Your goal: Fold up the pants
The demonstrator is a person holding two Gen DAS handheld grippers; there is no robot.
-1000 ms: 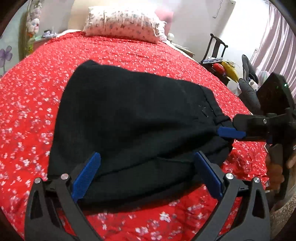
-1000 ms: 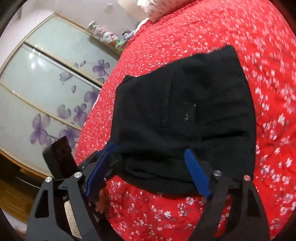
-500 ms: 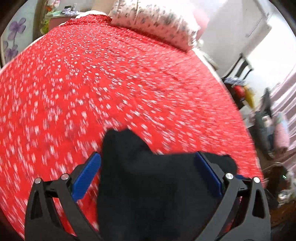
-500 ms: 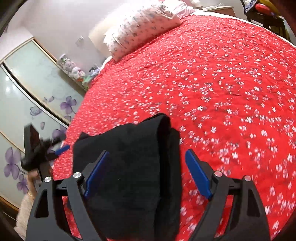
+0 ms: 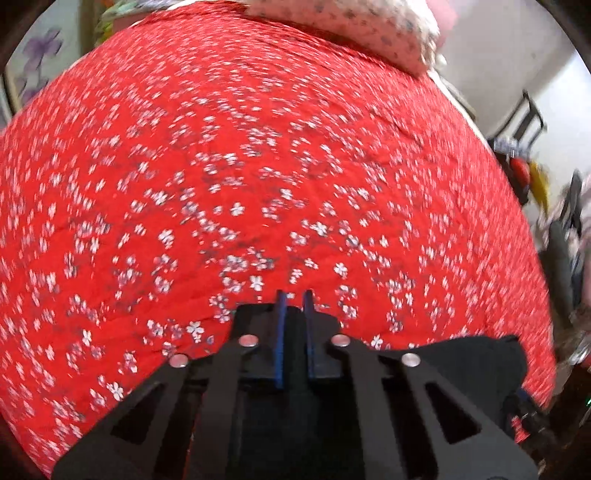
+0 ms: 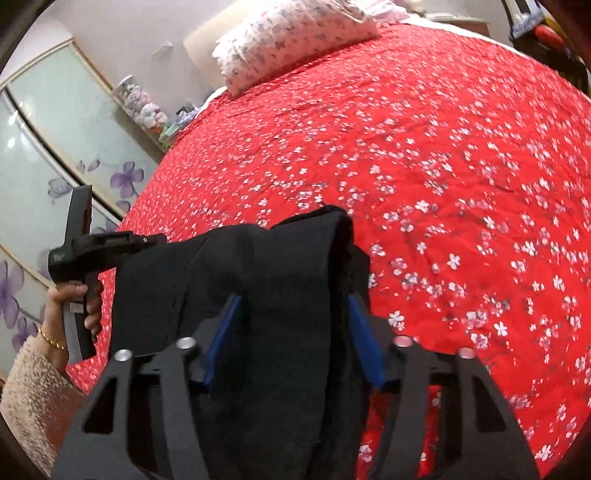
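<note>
From the left wrist camera, the left gripper (image 5: 293,299) has its two blue pads nearly together, with only a narrow slit between them; dark fabric fills the space under the fingers, but whether cloth is pinched in that slit cannot be told. The black pants (image 5: 476,354) show as a dark mass spreading from beneath the gripper toward the lower right edge of the red floral bedspread (image 5: 258,166). A white patterned pillow (image 5: 362,29) lies at the far end of the bed, and the whole view is blurred. From the right wrist camera, the right gripper (image 6: 295,317) stands with its blue pads apart – a thick folded bundle of the pants (image 6: 266,273) runs up between them, touching both pads, though a firm clamp cannot be confirmed. The bundle rises in a ridge above the bedspread (image 6: 443,166) and stretches leftward to the left gripper (image 6: 159,239), whose tip meets the cloth's far corner. A hand (image 6: 79,302) with a gold bracelet and fuzzy sleeve grips that tool's handle. Behind it stand wardrobe doors (image 6: 44,147) with purple flowers – and the pillow (image 6: 291,33) rests at the headboard.
</note>
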